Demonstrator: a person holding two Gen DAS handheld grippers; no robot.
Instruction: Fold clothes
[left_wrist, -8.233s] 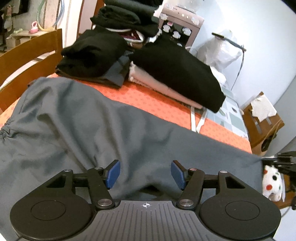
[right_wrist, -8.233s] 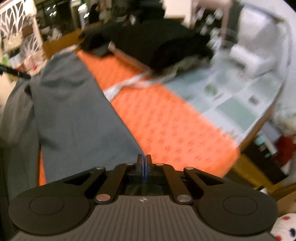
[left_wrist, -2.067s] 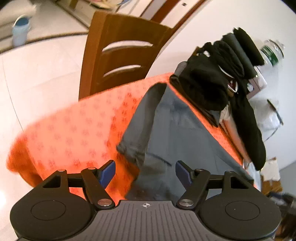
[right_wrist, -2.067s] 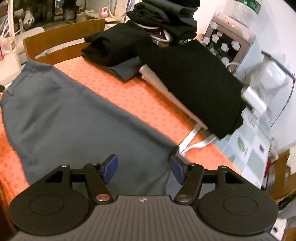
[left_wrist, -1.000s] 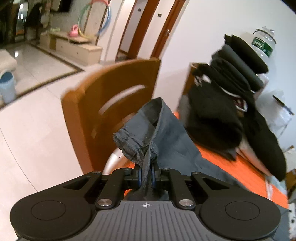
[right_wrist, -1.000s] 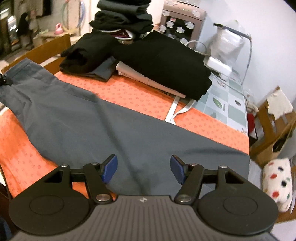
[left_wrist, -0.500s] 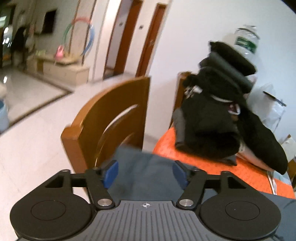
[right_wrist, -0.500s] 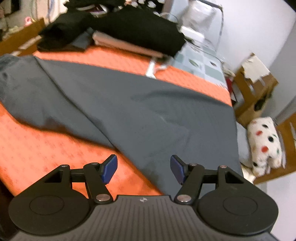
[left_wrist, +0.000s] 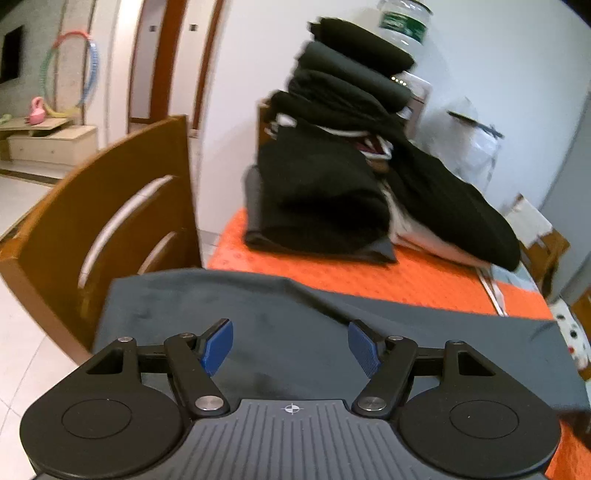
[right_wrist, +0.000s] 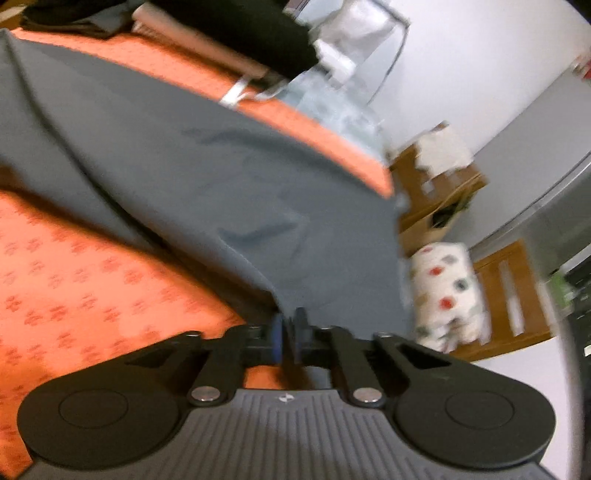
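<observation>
Grey trousers lie stretched along the table on an orange patterned cloth. My left gripper hovers open over the trousers near the end beside the chair, blue pads apart with nothing between them. In the right wrist view the trousers run away to the upper left. My right gripper is shut on the near corner of the grey fabric at the table's right end, and the cloth rises into the pinch.
A tall stack of folded black clothes sits at the back of the table. A wooden chair stands at the left end. A spotted plush toy and wooden furniture lie past the right end.
My left gripper let go of the trousers' end and now stands open above it. My right gripper went from open to shut on the trousers' corner at the right end.
</observation>
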